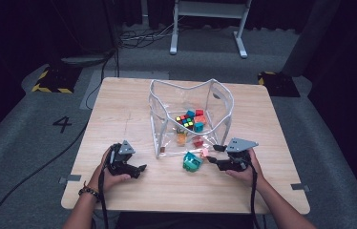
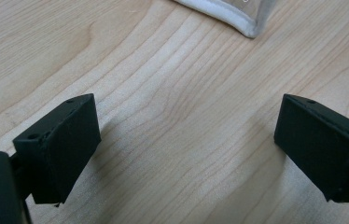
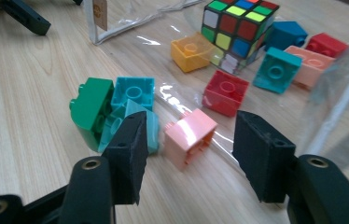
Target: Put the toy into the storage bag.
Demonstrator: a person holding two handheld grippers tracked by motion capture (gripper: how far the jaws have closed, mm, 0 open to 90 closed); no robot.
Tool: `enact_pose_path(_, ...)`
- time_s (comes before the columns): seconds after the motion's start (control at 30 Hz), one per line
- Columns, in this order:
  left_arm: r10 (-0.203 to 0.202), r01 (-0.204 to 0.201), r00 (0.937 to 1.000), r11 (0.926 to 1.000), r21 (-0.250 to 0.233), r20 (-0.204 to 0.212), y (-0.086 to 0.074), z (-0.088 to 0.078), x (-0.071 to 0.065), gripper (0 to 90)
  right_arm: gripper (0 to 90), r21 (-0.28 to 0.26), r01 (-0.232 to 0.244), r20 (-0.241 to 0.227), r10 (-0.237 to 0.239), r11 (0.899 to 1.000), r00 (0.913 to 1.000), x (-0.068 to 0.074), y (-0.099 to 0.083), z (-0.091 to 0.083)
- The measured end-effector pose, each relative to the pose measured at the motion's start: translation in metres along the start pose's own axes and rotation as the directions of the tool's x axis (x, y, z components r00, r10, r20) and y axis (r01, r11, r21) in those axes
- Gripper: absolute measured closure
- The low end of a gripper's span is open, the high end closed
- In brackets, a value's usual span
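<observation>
Puzzle cube – red brick, orange brick, wooden table

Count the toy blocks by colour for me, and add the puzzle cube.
Green block: 1
Teal blocks: 3
Blue block: 1
Pink blocks: 2
Red blocks: 2
Orange block: 1
Puzzle cube: 1
Total: 11

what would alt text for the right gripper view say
The right hand-held gripper has its two black jaws open around a pink toy brick on a wooden table, without touching it. A green and teal brick cluster lies left of it; a puzzle cube and more bricks sit beyond on clear plastic.
</observation>
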State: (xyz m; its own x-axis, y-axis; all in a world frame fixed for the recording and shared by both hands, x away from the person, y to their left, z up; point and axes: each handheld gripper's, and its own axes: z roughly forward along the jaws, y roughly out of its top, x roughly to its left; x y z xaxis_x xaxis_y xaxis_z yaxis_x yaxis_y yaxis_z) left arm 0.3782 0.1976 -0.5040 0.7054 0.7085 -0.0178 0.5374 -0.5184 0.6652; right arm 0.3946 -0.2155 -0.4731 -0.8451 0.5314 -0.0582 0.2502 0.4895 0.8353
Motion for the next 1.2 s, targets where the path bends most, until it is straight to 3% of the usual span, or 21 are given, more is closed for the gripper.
enact_pose_path(0.17, 0.000, 0.000, 1.0000, 1.0000, 0.000, 0.000, 0.000, 0.000, 0.000, 7.1, 45.4, 0.006, -0.003, -0.012, 0.003, 1.000, 0.9999, 0.004, 0.001, 0.009)
enact_pose_path(0.23, 0.000, 0.000, 1.0000, 1.0000, 0.000, 0.000, 0.000, 0.000, 0.000, 7.1, 44.8, 0.014, 0.018, 0.001, -0.018, 1.000, 0.9998, 0.006, 0.003, 0.015)
enact_pose_path(0.4, 0.000, 0.000, 1.0000, 1.0000, 0.000, 0.000, 0.000, 0.000, 0.000, 7.1, 46.4, 0.061, 0.007, 0.033, -0.009, 0.998, 0.9994, 0.008, 0.002, 0.025)
enact_pose_path(0.57, 0.000, 0.000, 1.0000, 1.0000, 0.000, 0.000, 0.000, 0.000, 0.000, 7.1, 56.3, 0.097, 0.002, 0.068, -0.008, 0.995, 0.9976, 0.006, -0.002, 0.030)
enact_pose_path(0.7, 0.000, 0.000, 1.0000, 1.0000, 0.000, 0.000, 0.000, 0.000, 0.000, 7.2, 64.1, 0.100, 0.002, 0.048, -0.007, 0.995, 0.9988, 0.003, -0.004, 0.026)
enact_pose_path(0.83, 0.000, 0.000, 1.0000, 1.0000, 0.000, 0.000, 0.000, 0.000, 0.000, 7.1, 64.5, 0.106, 0.012, 0.050, -0.017, 0.994, 0.9986, 0.004, -0.006, 0.026)
enact_pose_path(1.2, 0.000, 0.000, 1.0000, 1.0000, 0.000, 0.000, 0.000, 0.000, 0.000, 7.2, 48.7, 0.125, -0.045, 0.059, 0.038, 0.991, 0.9976, 0.004, -0.008, 0.031)
